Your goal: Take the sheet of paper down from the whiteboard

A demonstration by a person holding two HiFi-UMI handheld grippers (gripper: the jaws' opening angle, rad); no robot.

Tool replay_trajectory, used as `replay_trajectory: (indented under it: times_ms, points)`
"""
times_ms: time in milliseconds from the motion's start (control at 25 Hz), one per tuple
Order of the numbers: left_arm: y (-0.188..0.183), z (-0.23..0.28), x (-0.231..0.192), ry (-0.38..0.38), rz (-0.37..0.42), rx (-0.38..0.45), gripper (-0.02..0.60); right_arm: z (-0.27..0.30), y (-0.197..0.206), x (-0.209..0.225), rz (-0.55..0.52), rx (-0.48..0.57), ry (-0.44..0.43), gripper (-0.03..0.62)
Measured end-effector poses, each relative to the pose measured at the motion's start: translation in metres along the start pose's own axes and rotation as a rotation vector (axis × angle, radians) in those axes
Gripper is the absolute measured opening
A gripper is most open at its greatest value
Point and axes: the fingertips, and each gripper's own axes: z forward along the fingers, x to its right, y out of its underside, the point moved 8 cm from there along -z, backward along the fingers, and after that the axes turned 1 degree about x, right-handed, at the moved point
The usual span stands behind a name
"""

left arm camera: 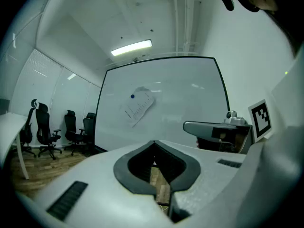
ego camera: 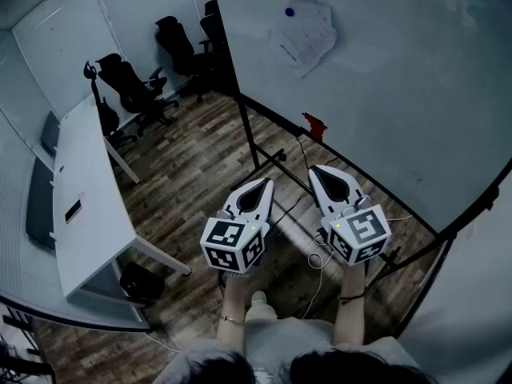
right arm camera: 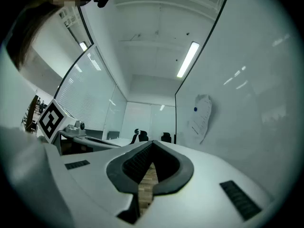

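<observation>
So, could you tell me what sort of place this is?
Probably an office or meeting room: a large black-framed whiteboard, black wheeled office chairs and a long white desk stand on wood-look flooring.

The sheet of paper (ego camera: 306,37) is white with a few short printed lines, slightly rumpled; it hangs askew against the whiteboard (ego camera: 400,110), left of the board's middle; a small round blue magnet (ego camera: 290,12) pins it near its top edge.

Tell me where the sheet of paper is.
In the head view, the sheet of paper hangs upper centre on the whiteboard, with a blue magnet at its top left corner.
</observation>
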Motion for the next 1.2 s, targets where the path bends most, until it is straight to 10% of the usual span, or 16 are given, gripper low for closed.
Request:
replay_trajectory:
  times_ms: [1200]
  points:
    - [0.032, 0.02, 0.007, -0.12, 0.023, -0.056, 0.006, 0.007, 0.039, 0.027, 0.057, -0.047, -0.048, 0.0]
